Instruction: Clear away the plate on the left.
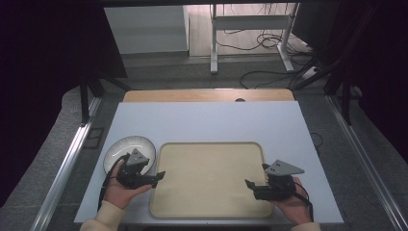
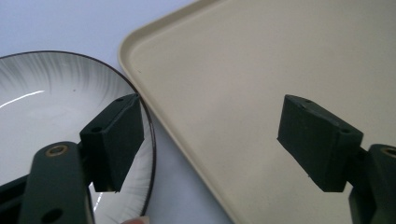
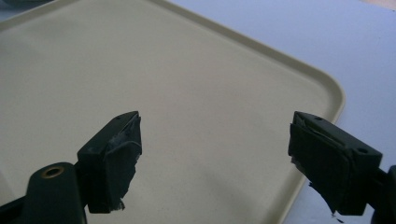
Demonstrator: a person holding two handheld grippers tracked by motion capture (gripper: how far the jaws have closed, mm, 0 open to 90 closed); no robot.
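Observation:
A beige tray [image 1: 211, 144] lies in the middle of the pale table, with nothing on it. A white plate [image 1: 126, 147] with a dark rim sits just left of it. My left gripper [image 1: 158, 176] hovers at the tray's left edge, jaws open and nothing between them. In the left gripper view, the left gripper [image 2: 219, 140] straddles the gap between the plate [image 2: 46, 102] and the tray [image 2: 261, 60]. My right gripper [image 1: 249, 185] is over the tray's right part, open and holding nothing. The right gripper view has the right gripper [image 3: 215, 161] above the tray [image 3: 187, 84] near its corner.
The table [image 1: 207, 120] has a wooden strip [image 1: 207, 95] along its far edge. Beyond it stand a metal frame [image 1: 250, 29] and loose cables [image 1: 269, 43] on the floor. Dark curtains flank both sides. Rails run along the table's left and right.

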